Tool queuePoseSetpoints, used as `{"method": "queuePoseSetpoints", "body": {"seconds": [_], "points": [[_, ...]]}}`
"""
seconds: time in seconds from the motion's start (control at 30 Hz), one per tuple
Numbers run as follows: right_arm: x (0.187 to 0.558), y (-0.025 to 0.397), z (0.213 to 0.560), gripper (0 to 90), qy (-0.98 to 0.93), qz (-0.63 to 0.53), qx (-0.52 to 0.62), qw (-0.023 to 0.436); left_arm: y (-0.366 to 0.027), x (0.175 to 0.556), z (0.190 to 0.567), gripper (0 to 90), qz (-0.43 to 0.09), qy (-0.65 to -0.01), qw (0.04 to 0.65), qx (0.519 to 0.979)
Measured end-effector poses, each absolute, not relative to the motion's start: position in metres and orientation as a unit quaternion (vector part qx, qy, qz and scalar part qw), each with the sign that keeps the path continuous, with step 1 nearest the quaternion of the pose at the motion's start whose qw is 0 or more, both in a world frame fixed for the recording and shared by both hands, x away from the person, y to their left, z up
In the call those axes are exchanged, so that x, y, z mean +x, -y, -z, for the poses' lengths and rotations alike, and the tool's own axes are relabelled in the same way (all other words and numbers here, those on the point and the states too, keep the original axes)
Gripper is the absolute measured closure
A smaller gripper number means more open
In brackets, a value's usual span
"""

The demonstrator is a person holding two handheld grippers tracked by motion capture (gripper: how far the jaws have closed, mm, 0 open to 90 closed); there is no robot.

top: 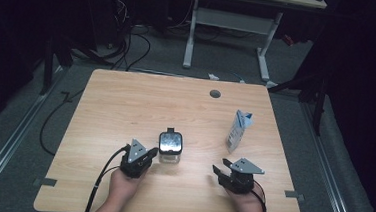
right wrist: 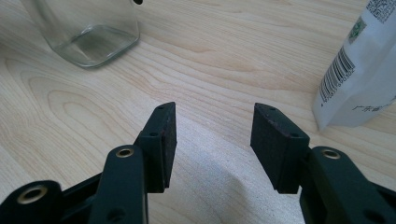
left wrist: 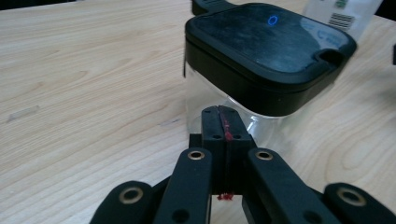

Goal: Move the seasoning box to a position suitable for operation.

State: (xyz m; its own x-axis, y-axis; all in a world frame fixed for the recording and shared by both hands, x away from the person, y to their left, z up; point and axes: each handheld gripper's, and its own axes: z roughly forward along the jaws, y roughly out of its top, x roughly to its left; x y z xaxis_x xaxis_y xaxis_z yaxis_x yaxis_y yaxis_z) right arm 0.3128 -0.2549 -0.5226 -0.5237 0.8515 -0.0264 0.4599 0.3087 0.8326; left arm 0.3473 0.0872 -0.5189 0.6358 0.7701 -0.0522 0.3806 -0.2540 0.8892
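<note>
A clear square glass jar with a black lid stands upright near the middle of the wooden table. My left gripper sits just left of the jar, its jaws shut with nothing between them; in the left gripper view the closed tips almost touch the jar's glass wall. A white pouch with a barcode stands upright at the right. My right gripper rests in front of the pouch, open and empty. The jar's base and the pouch appear in the right gripper view.
A round cable hole lies near the table's far edge. Beyond the table stands a white desk frame, with cables on the grey floor. A person's hands hold both grippers near the front edge.
</note>
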Motion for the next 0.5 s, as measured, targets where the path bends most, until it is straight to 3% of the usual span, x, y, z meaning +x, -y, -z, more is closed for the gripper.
{"method": "queuePoseSetpoints", "body": {"seconds": [0.5], "points": [[0.313, 0.254, 0.523, 50.9, -0.774, -0.405, 0.424, 0.24, -0.07, 0.334, 0.514, 90.0, -0.187, -0.351, 0.493, 0.774]]}}
